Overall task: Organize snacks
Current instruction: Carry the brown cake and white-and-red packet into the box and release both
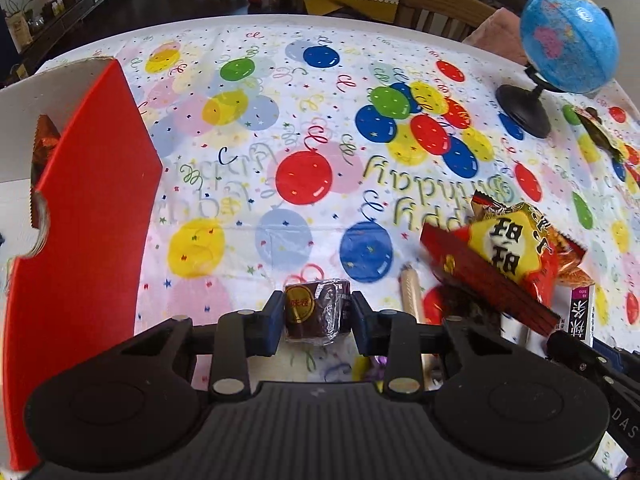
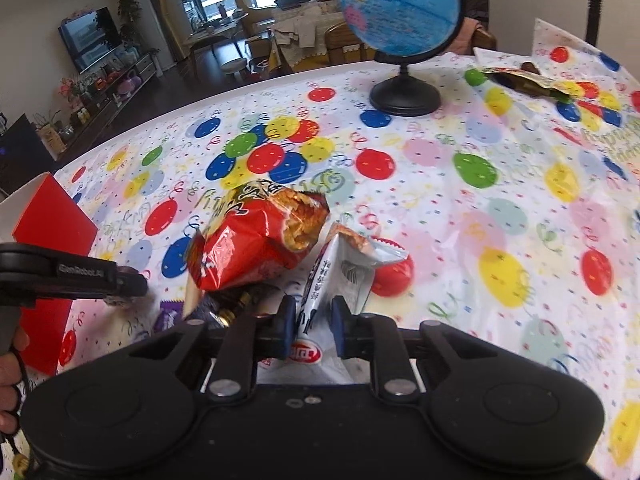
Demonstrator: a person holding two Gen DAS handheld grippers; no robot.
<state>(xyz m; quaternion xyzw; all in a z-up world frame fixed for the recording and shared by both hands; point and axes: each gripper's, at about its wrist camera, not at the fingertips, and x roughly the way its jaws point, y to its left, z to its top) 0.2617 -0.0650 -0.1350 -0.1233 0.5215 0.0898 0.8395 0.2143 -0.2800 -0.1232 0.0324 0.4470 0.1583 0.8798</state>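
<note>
Balloon-printed cloth covers the table, with a living room beyond its far edge; a globe on a black stand sits far ahead and to the right of the left gripper. Its jaws stand narrow, pressed on either side of a small dark wrapped snack with a gold round label; the snack sits upright between the blue pads, just above the cloth. To the left of these jaws rises a red box with a white inside wall; a brown packet edge shows within it. To their right, near, lies a heap of snacks: a red-and-yellow bag on top, tilted, and a pale stick-shaped item just beside it on the cloth.

From the right wrist view, the right gripper holds a white packet; its jaws are nearly closed, pinching the packet's lower part, while the torn top stands up ahead of them. Just left of these jaws a red bag leans, touching the white packet; a purple wrapper lies further left on the cloth. The left gripper reaches in from the left, in front of the red box. Far ahead and to the right, beside the globe, lies a dark flat packet.
</note>
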